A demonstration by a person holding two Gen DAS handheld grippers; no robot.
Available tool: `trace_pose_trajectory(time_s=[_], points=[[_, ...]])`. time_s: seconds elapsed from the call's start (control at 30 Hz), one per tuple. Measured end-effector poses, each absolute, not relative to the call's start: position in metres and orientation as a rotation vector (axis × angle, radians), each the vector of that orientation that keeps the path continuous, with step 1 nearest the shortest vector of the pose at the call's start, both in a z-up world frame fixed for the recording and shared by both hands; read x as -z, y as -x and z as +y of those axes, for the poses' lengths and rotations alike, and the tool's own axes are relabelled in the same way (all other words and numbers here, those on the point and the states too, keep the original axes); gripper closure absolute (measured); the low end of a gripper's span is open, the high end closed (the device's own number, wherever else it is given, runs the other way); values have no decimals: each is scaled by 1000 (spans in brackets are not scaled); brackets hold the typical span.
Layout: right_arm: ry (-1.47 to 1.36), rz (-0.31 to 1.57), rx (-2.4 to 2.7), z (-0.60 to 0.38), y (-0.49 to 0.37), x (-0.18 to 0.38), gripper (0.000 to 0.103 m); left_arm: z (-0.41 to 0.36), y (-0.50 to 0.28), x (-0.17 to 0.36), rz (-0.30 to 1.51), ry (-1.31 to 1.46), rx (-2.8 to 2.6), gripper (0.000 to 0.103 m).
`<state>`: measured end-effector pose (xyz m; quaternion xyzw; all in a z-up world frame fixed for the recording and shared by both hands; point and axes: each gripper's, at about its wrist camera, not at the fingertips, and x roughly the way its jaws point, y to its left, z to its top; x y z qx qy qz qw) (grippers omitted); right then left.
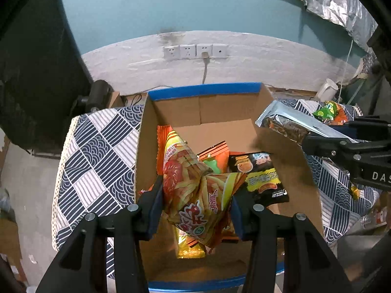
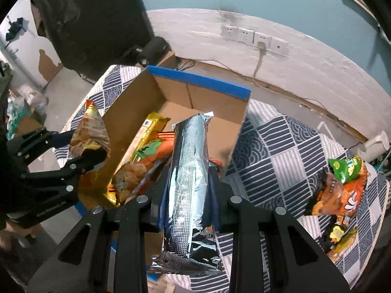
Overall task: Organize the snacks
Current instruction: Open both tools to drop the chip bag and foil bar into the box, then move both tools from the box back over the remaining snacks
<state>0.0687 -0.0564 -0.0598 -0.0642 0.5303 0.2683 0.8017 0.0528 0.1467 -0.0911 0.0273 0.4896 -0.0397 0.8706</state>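
An open cardboard box (image 1: 146, 146) with blue-taped rims stands on a patterned cloth and holds several snack bags, among them a black one (image 1: 261, 178) and an orange one (image 1: 215, 158). My left gripper (image 1: 196, 202) is shut on a yellow-red fries bag (image 1: 193, 190) above the box's near end. My right gripper (image 2: 188, 190) is shut on a silver foil bag (image 2: 189, 171), held over the box's right wall (image 2: 234, 131). The right gripper also shows in the left wrist view (image 1: 315, 136) with the silver bag (image 1: 286, 119). The left gripper (image 2: 80, 151) with the fries bag (image 2: 90, 129) shows in the right wrist view.
More snack bags, green and orange (image 2: 342, 185), lie on the cloth (image 2: 281, 146) right of the box. A white wall with sockets (image 1: 195, 51) stands behind. A black camera (image 1: 97, 95) sits at the table's far left corner. A white jug (image 1: 327, 89) stands far right.
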Motion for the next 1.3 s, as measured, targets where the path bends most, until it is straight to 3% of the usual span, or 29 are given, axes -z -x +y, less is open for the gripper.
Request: trace_pose_trajectory(time_s=[0.2, 0.33, 0.53, 1.0, 1.3], points=[[136, 1156, -606, -47, -67, 64, 76, 149, -53, 97, 1046, -78, 64, 52], [136, 1146, -609, -45, -66, 61, 69, 146, -52, 96, 1040, -118, 43, 37], [119, 1139, -600, -51, -66, 57, 61, 140, -48, 87, 1001, -144, 44, 30], [75, 1139, -505, -100, -62, 56, 40, 110, -45, 83, 988, -199, 95, 30], [40, 1153, -405, -155, -55, 60, 39, 70, -42, 76, 964, -264, 163, 28]])
